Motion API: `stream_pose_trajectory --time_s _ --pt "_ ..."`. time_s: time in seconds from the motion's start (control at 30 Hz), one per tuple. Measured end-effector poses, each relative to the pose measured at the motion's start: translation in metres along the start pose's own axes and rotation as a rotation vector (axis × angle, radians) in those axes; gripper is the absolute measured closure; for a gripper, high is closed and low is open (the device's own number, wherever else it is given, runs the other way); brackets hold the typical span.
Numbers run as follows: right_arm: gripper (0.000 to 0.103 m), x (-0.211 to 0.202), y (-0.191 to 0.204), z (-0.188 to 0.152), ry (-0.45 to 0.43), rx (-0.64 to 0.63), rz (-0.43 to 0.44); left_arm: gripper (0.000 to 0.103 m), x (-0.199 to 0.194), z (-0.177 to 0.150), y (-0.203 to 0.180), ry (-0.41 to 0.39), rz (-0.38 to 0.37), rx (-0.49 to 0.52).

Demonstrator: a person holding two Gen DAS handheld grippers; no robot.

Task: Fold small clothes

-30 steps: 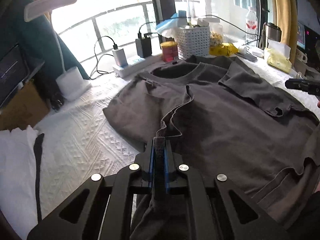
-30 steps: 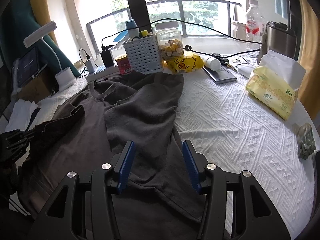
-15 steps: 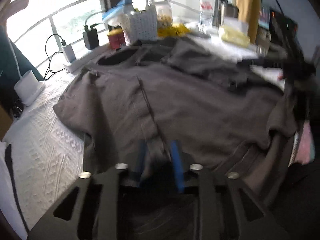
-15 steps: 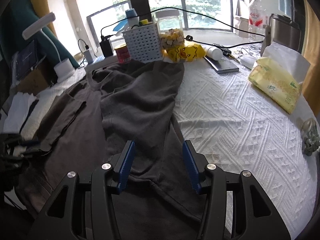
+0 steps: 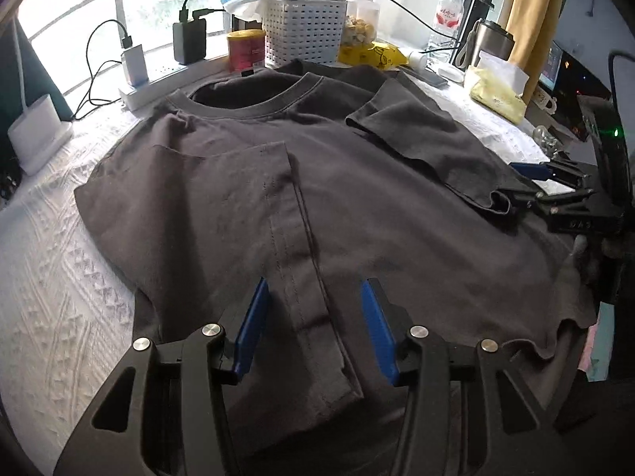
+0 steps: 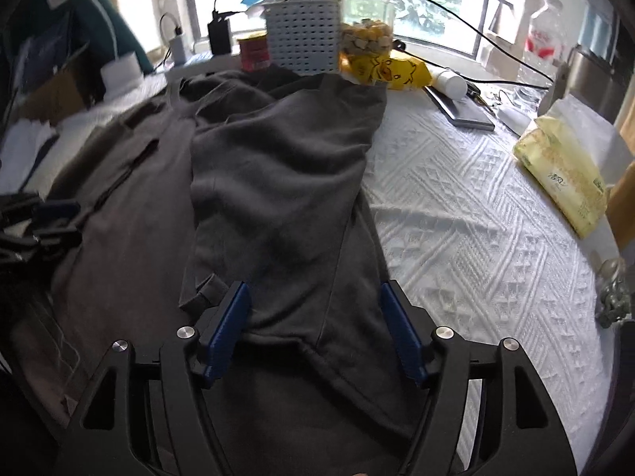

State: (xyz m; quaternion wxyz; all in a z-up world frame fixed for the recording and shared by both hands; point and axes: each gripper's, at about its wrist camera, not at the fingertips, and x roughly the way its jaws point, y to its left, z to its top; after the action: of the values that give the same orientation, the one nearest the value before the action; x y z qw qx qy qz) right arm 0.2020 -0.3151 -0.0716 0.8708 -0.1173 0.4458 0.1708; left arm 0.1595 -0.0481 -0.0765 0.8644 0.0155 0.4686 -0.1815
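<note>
Shirt: dark t-shirt (image 5: 357, 206) flat on white surface (image 6: 476, 214), side panels folded inward | my left gripper (image 5: 313, 317) spread, empty, over the left flap | my right gripper (image 6: 313, 317) spread, empty | advice: pinch both hem corners evenly, lift together, fold toward collar.

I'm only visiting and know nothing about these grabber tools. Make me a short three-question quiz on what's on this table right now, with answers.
1. True or false: the left gripper is clamped shut on the dark T-shirt.
2. What stands just behind the shirt's collar? A) white perforated basket B) a toaster C) a potted plant
3. Fill in: both side panels of the shirt lie folded ____ over its middle.

Key: 1 false, its fingers stand apart, as do the right gripper ones. 2 A. 3 inward.
</note>
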Motion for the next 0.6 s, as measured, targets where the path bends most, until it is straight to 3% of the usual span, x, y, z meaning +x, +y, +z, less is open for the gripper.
stream_pose_trajectory --time_s 0.37,0.6 --pt "0.030 -0.017 0.015 -0.019 0.026 -0.104 -0.031 0.054 -0.038 -0.017 0.015 -0.064 0.047 -0.046" --pt "0.030 -0.030 -0.015 0.003 -0.057 0.007 -0.016 0.054 -0.057 -0.009 0.060 -0.125 0.132 -0.168"
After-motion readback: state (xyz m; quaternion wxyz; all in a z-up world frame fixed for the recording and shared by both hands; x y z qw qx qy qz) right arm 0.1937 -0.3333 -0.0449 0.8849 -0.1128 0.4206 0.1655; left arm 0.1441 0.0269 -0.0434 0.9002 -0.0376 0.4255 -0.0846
